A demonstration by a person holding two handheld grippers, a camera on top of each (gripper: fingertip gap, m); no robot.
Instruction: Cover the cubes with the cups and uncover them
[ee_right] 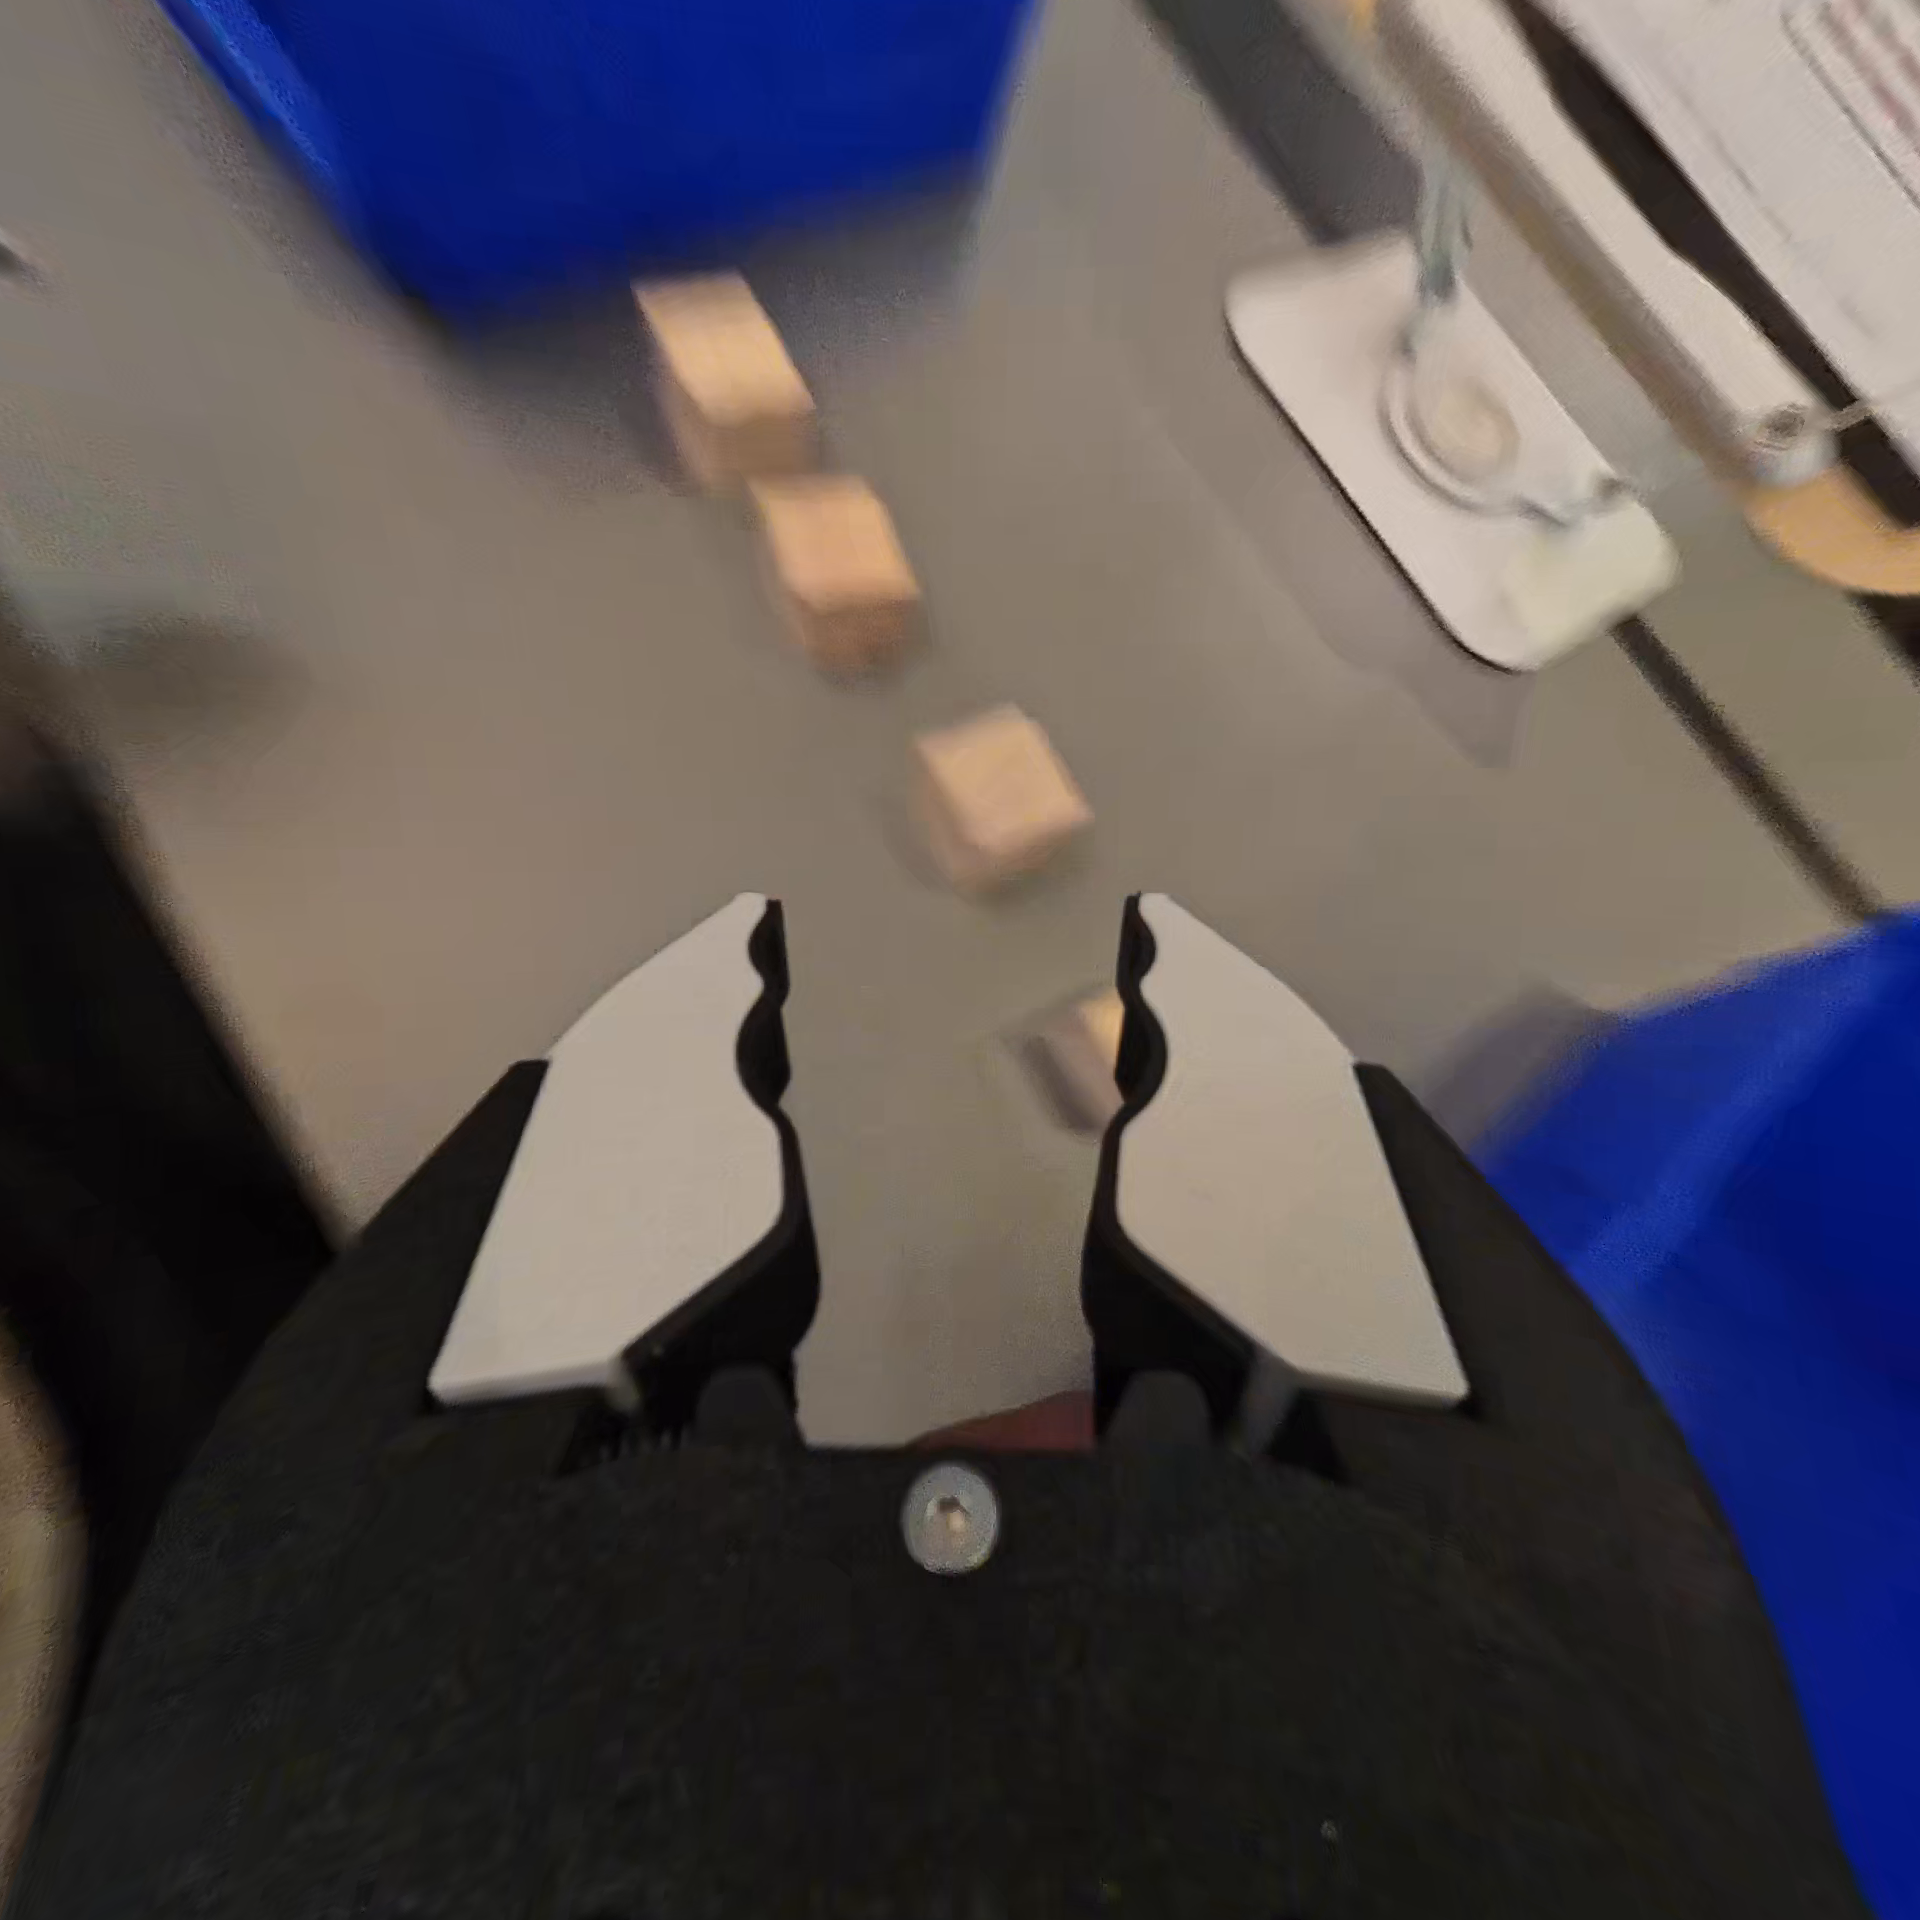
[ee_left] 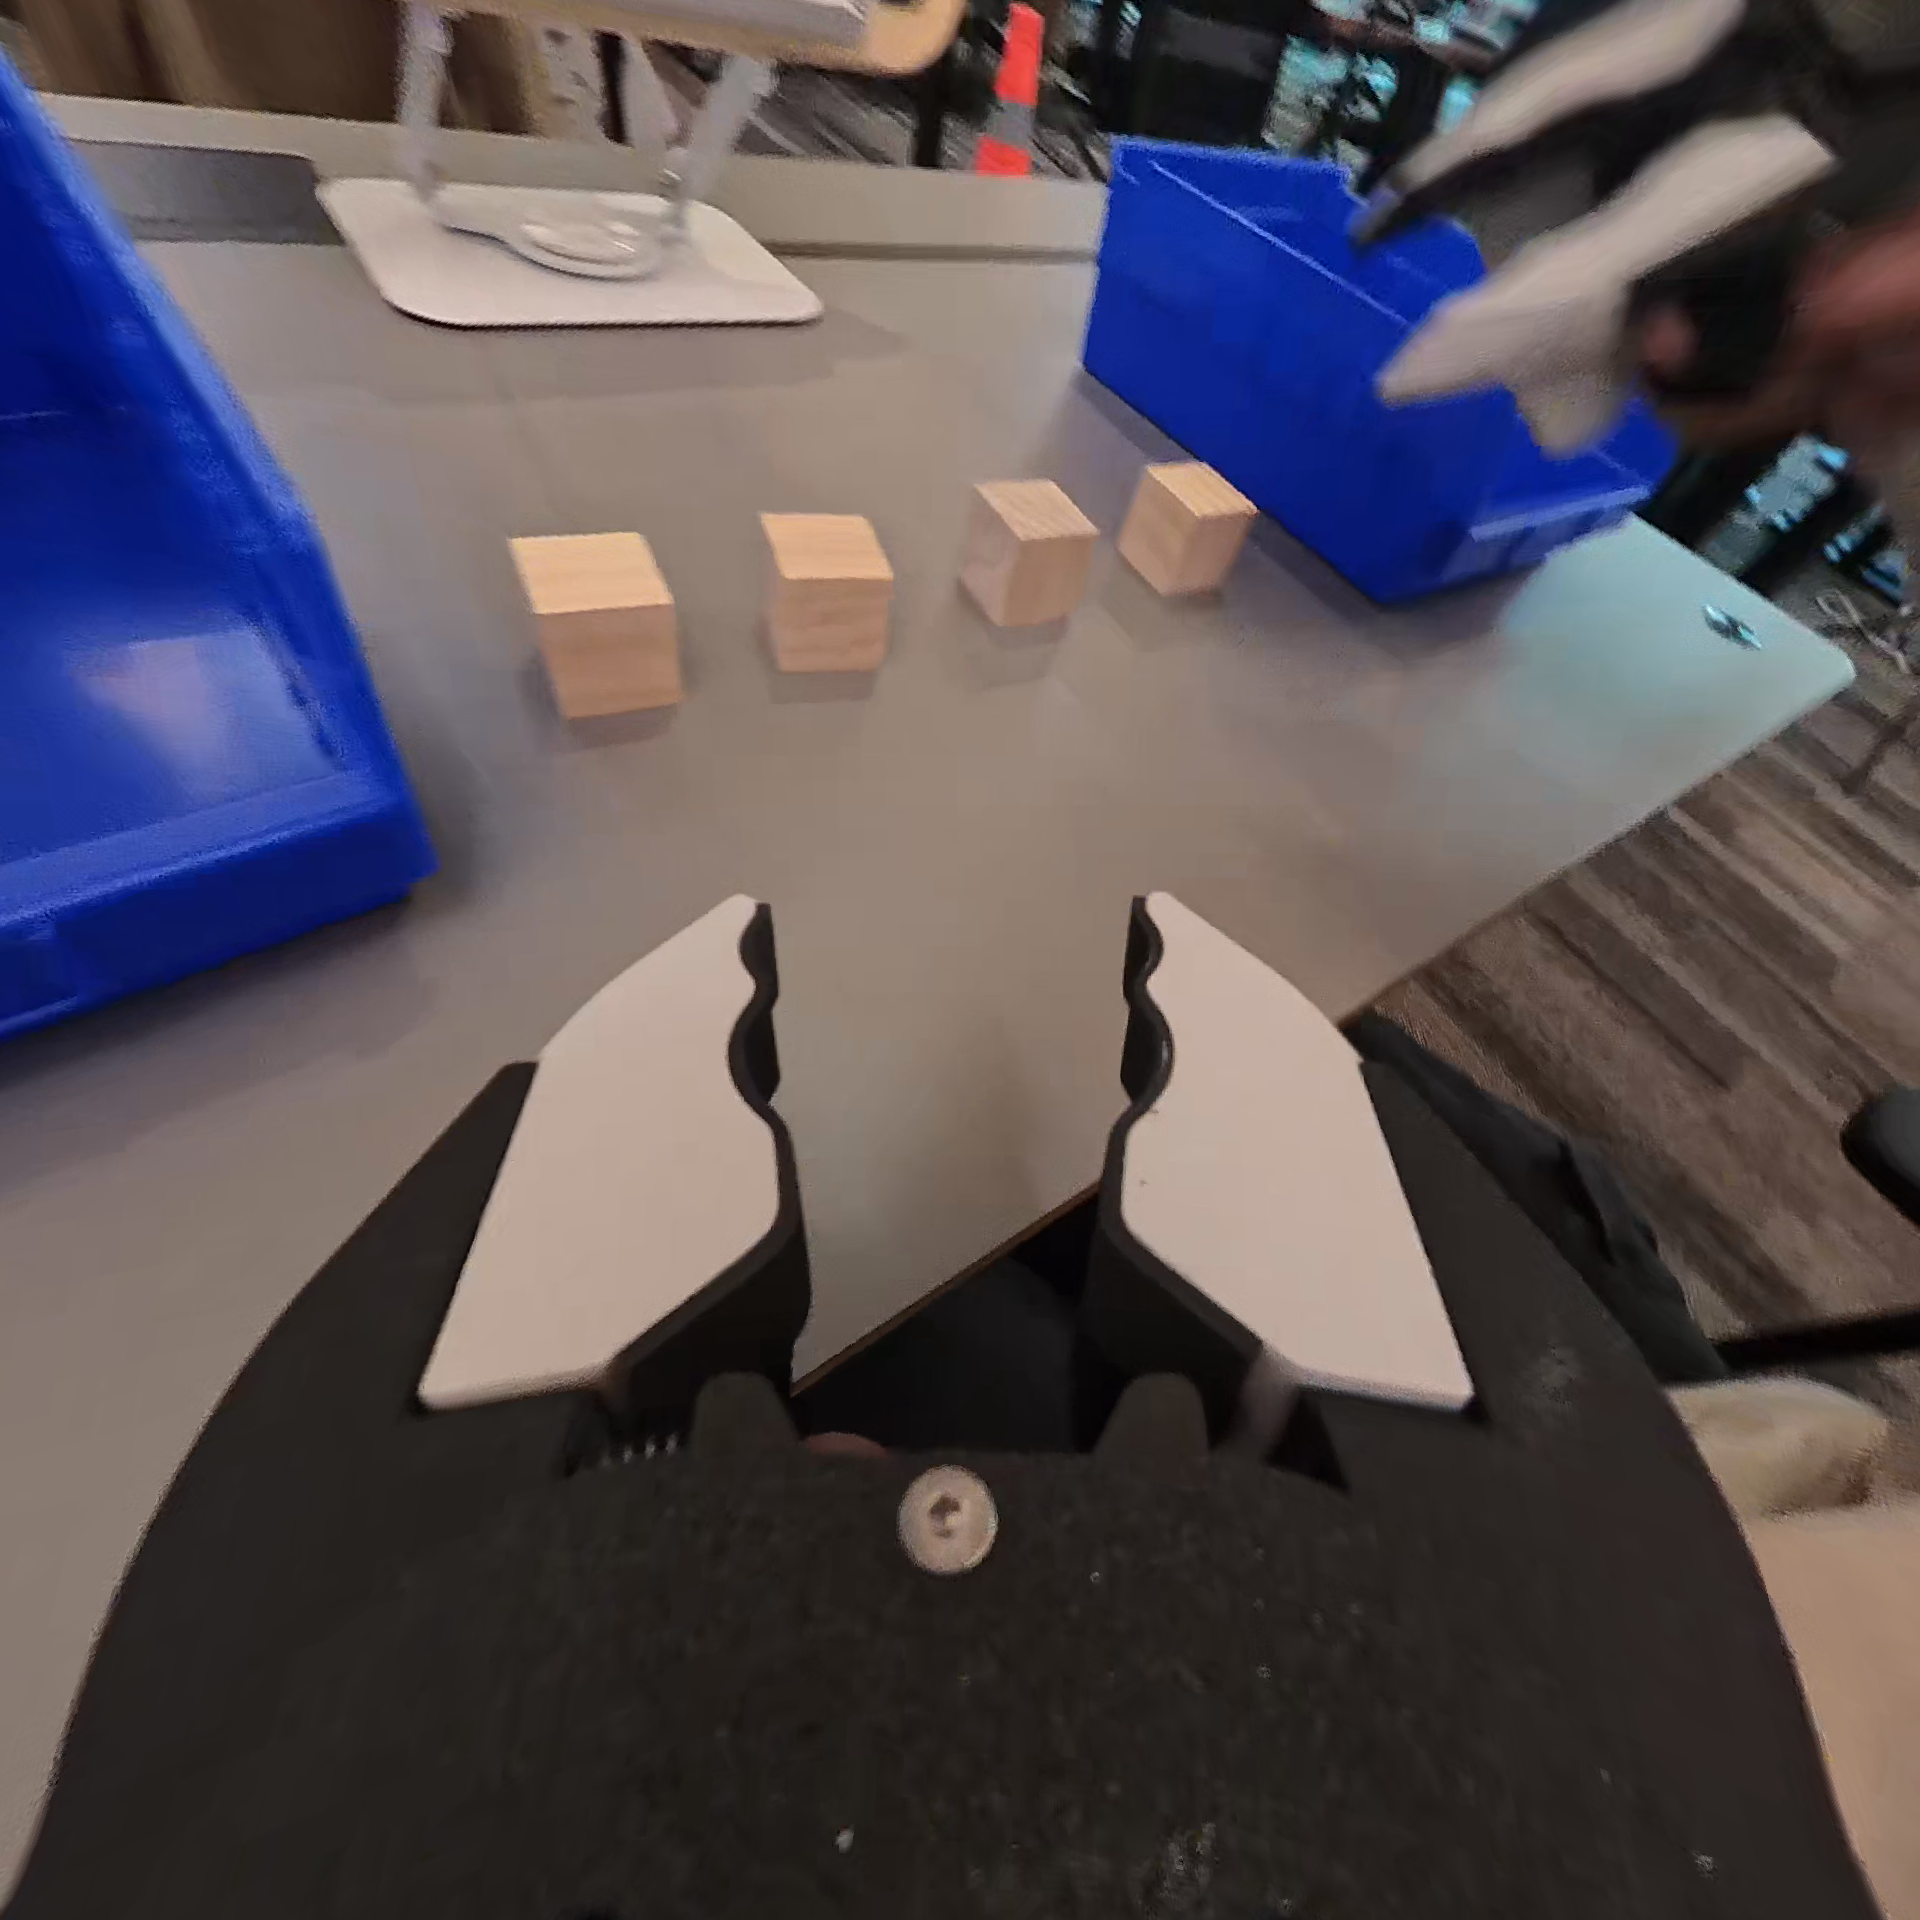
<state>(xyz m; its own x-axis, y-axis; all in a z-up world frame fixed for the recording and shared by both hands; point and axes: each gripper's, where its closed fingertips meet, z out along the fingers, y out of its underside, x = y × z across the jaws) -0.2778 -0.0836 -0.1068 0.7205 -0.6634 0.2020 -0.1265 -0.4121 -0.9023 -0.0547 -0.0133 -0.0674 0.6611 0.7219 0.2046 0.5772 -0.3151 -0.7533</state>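
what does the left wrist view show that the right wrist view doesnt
Only the left wrist view: the table's corner with floor past it, an orange cone in the background, the open interior of the blue bin on the right, and the right gripper blurred above that bin.

Only the right wrist view: the right gripper close up, open and empty above the last cube.

Both: four bare wooden cubes in a row, two blue bins, the white stand base, and no cup visible. The left gripper is open too.
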